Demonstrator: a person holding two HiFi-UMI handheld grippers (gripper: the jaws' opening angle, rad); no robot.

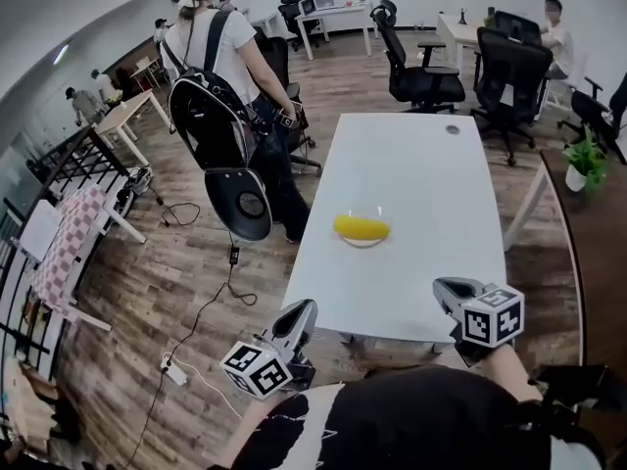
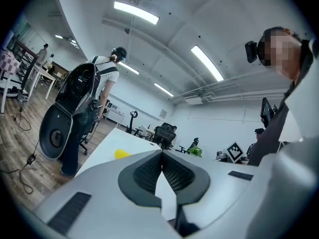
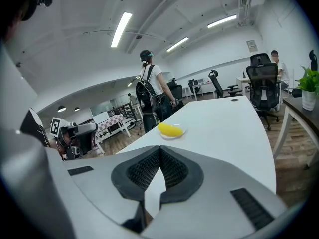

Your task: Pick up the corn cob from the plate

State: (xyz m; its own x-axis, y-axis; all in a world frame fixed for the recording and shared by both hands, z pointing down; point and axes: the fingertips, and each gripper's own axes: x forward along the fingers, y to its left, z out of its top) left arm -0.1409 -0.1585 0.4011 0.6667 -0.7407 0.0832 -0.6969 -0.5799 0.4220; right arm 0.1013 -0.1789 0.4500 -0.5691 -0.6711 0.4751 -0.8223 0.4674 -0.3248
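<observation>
A yellow corn cob [image 1: 361, 227] lies on a small clear plate [image 1: 364, 242] in the middle of the long white table [image 1: 411, 184]. The cob [image 3: 170, 130] also shows in the right gripper view, and as a small yellow spot, the cob [image 2: 122, 154], in the left gripper view. My left gripper [image 1: 301, 312] hangs just off the table's near left corner, shut, with nothing between its tips. My right gripper [image 1: 446, 289] is over the near right edge of the table, also shut and empty. Both are well short of the plate.
A person with a black backpack [image 1: 211, 116] stands close to the table's left side, beside a round black seat [image 1: 240, 202]. Black office chairs [image 1: 421, 71] stand beyond the far end. A potted plant [image 1: 586, 160] is at the right. Cables [image 1: 201, 311] trail on the wooden floor.
</observation>
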